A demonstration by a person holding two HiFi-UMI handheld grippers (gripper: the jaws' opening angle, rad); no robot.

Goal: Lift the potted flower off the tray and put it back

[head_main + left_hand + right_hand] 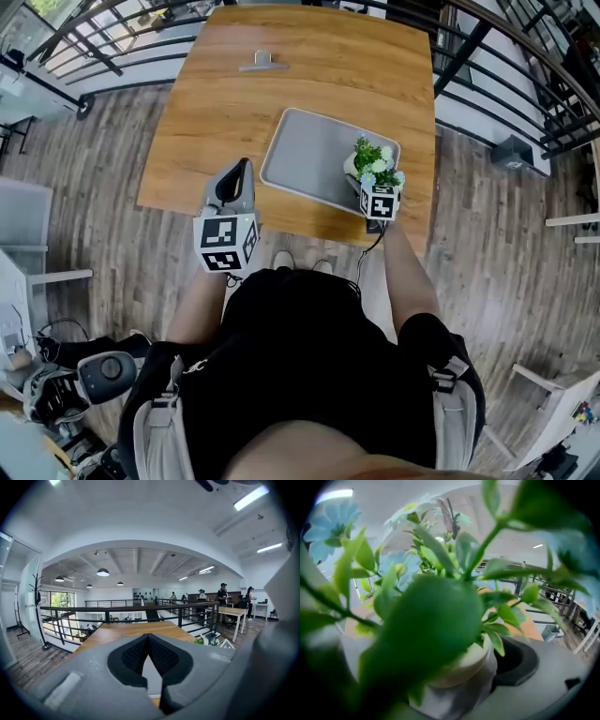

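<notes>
One left gripper [246, 165] over the wooden table's [309, 66] near edge, jaws closed on nothing, one grey tray [309, 150] at centre, one potted flower [373, 161] upright at the tray's right end, stems pointing up, one right gripper [367, 187] clamped around its pot.

Lighting: bright, even daylight across the wooden table [309, 75] in the head view, with faint, soft shadows. Ceiling strip lights [251, 497] and hanging lamps [102, 572] glared white in the left gripper view. Both gripper views were bent by fisheye distortion and had black corners. In the right gripper view the potted flower [461, 665] sat too near the lens, its leaves smeared out of focus.
</notes>
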